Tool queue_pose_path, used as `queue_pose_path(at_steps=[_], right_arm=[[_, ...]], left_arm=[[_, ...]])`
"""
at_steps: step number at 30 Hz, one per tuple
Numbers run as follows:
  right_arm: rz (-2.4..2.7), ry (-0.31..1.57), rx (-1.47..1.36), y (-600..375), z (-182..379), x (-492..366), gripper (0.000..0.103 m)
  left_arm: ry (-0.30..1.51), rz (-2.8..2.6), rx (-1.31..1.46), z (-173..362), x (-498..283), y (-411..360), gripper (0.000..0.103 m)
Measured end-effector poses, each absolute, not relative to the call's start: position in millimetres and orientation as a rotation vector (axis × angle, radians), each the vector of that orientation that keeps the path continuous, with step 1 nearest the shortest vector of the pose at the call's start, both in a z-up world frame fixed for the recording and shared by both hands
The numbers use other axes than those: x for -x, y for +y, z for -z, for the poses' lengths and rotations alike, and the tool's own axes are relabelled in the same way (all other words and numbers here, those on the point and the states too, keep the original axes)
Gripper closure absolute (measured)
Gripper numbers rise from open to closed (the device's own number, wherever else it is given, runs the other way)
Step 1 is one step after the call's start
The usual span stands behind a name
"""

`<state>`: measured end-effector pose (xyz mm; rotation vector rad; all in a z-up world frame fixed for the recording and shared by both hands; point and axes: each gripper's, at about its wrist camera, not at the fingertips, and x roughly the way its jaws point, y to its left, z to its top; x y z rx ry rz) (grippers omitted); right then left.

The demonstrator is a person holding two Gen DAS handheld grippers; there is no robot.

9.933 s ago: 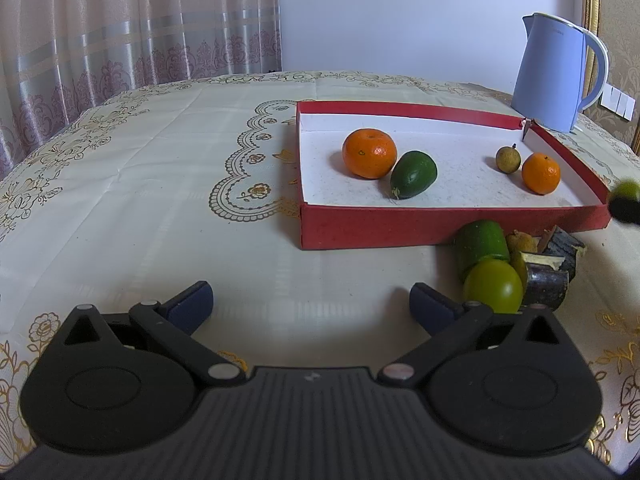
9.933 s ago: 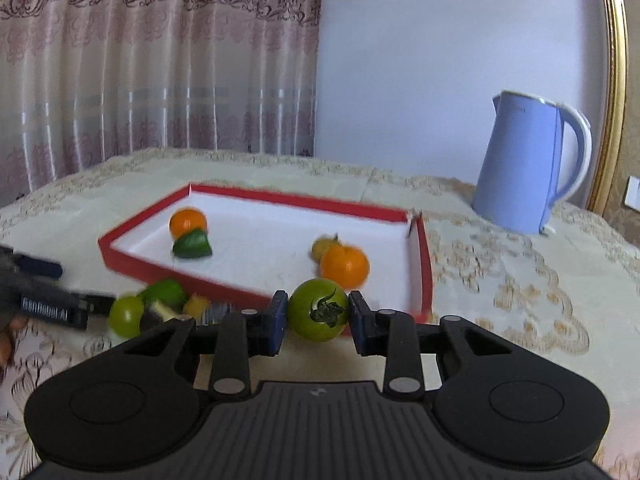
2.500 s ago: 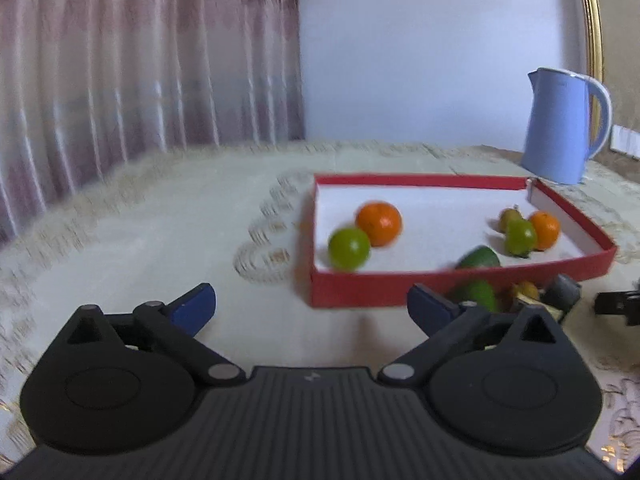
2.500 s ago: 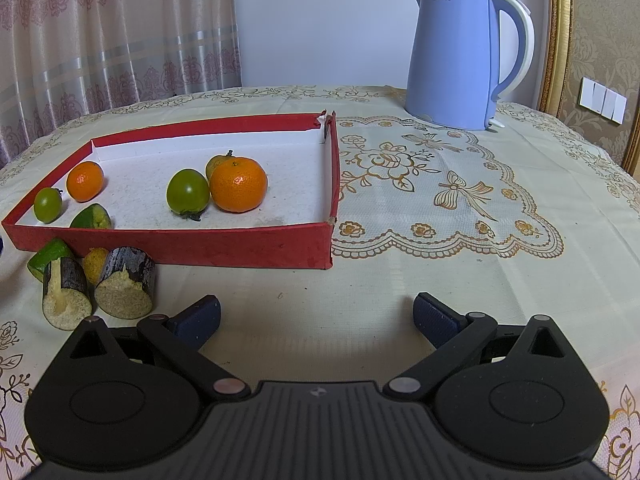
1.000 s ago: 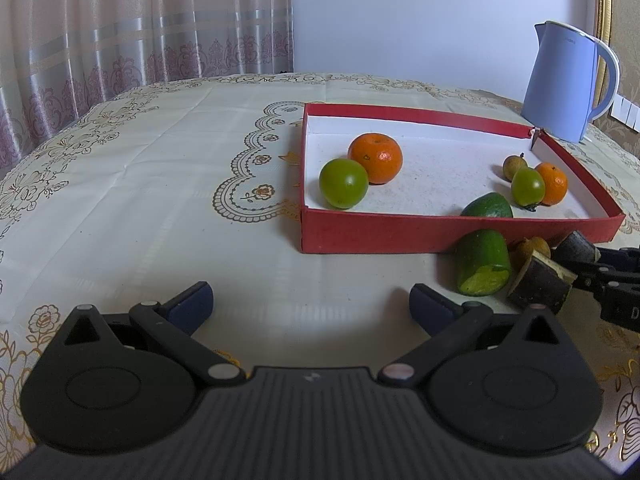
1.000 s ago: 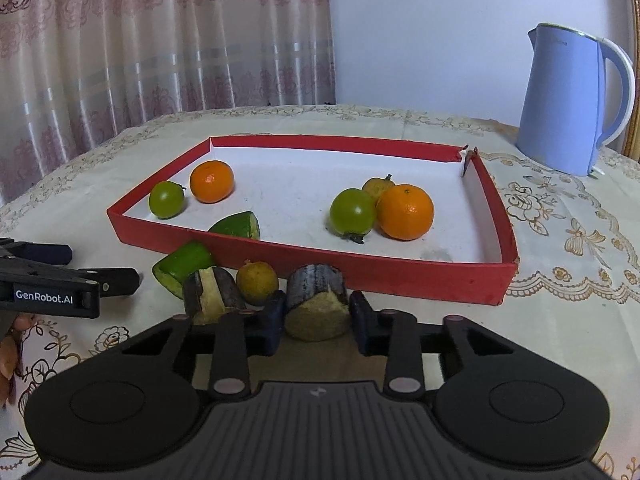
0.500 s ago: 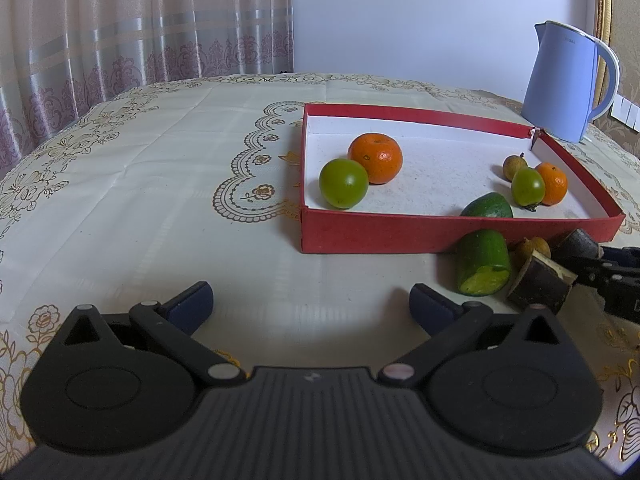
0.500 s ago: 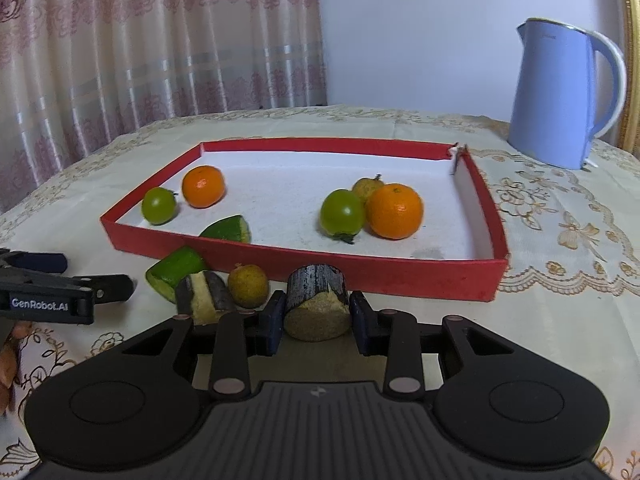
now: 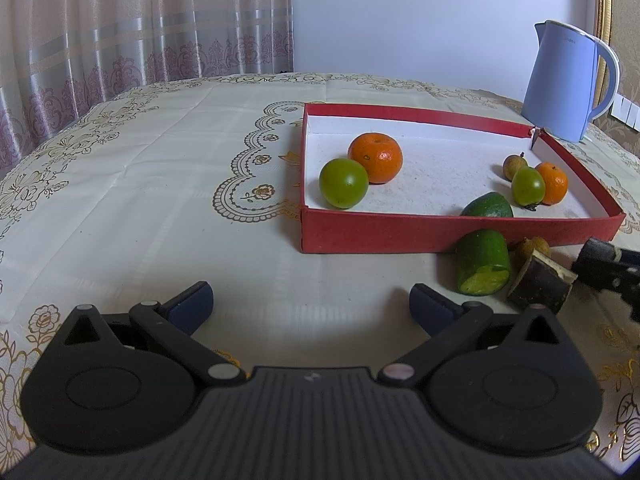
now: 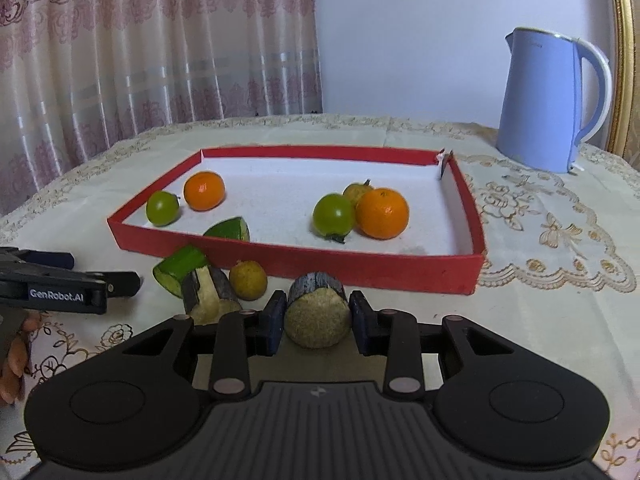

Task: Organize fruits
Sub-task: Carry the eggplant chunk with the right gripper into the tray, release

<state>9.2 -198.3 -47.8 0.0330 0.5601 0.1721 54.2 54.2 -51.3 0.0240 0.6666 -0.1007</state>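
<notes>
My right gripper (image 10: 317,322) is shut on a dark-skinned cut piece (image 10: 317,314) with a pale cut face, just in front of the red tray (image 10: 360,270). On the cloth beside it lie a green cut piece (image 10: 180,269), another dark cut piece (image 10: 208,294) and a small yellow fruit (image 10: 248,280). Inside the tray are two oranges (image 10: 382,213), two green tomatoes (image 10: 333,214), a green wedge (image 10: 228,230) and a small brownish fruit. My left gripper (image 9: 310,304) hangs open over bare cloth, left of the green cut piece (image 9: 484,268).
A blue kettle (image 10: 548,100) stands behind the tray's right end. A patterned cream cloth (image 9: 160,184) covers the table, and curtains hang behind it. The right gripper (image 9: 604,268) shows at the right edge of the left wrist view. Fingers of a hand (image 10: 16,360) show at far left.
Almost nothing has changed. My right gripper keeps its hold on the dark cut piece and has only drifted slightly; the left gripper has stayed where it was, open.
</notes>
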Motion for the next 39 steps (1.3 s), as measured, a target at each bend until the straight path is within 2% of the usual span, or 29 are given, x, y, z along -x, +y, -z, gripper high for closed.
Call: queue_pose_path(at_steps=[11,30,39], right_arm=[[-0.101,0.465,-0.030,-220.6,21.2,-5.2,0.070],[-0.007,0.453,0.021,-232.2,3.8,-79.2,0.070],[0.071,0.573,0.007,-244.3,19.0,-152.0,0.070]], left_arm=[[0.667,0.101,-0.024,51.2,-54.2,54.0,0.000],[0.667,0.101,-0.024,51.0,-54.0,54.1,0.000],[0.667,0.101,-0.023,50.9,-54.1,54.2,0.000]])
